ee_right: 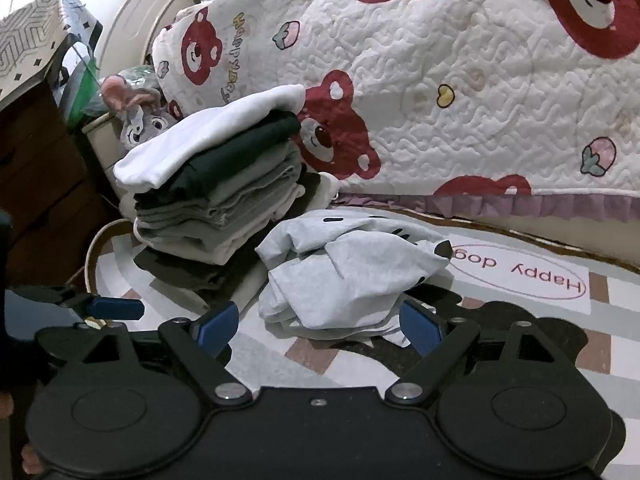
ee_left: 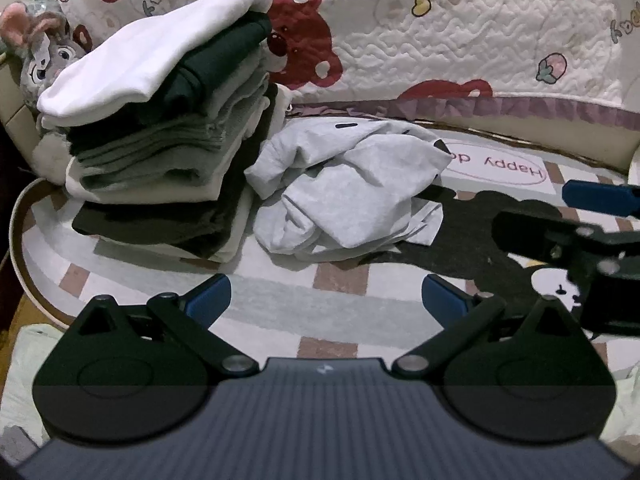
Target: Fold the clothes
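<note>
Beside folded stack (ee_left: 160, 128), crumpled grey garment (ee_left: 344, 196) (plush toy (ee_left: 40, 52) behind).

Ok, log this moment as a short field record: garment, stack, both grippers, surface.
garment to fold: crumpled light grey garment, lying loose on the rug, not held
folded stack: pile of folded clothes, white piece on top, just left of the grey garment
left gripper: open, holding nothing, short of the garment
right gripper: open, fingers either side of the garment's near edge
backdrop: bear-print quilt behind; plush toy behind the stack
</note>
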Motion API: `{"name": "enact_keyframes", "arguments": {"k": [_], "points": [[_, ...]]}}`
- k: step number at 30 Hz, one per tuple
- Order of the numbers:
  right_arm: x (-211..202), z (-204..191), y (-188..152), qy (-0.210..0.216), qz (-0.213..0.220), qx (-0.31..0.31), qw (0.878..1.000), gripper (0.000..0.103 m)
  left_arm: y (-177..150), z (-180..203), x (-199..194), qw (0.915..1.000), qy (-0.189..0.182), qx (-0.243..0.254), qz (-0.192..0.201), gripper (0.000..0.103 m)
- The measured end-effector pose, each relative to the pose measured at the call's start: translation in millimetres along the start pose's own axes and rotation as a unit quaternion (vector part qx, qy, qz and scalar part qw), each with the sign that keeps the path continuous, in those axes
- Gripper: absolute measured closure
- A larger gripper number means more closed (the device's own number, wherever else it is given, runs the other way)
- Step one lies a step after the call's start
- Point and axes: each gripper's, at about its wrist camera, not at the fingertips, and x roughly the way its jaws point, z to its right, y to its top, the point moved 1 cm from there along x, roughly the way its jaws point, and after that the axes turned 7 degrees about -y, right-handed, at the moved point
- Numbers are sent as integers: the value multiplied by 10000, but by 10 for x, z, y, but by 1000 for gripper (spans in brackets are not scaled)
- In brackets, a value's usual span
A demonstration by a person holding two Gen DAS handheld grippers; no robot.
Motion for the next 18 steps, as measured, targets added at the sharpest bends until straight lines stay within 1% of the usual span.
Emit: {"name": "enact_keyframes", "arguments": {"k": [4, 5, 8, 9, 15, 18], "points": [[18, 56, 10, 21, -25, 114, 9999, 12, 0, 30, -2, 9999, 41, 120, -13, 0], [11, 63, 40, 56, -54, 123, 9999, 12, 5, 45, -7, 10000, 16, 87, 13, 0], [-7, -14, 31, -98, -7, -98, 9999, 12, -9, 40, -30, 9998, -130, 39, 133, 0], [-23, -42, 31, -124, 23, -141, 9998, 12, 1, 27, -17, 9998, -152, 40, 114, 1], [18, -19, -27, -85, 13, -3, 10000, 12, 3, 10, -5, 9997, -233, 27, 94, 1], [43, 7, -27, -45, -45, 66, 10000, 12, -3, 10, 1, 9998, -187, 39, 96, 1]]}}
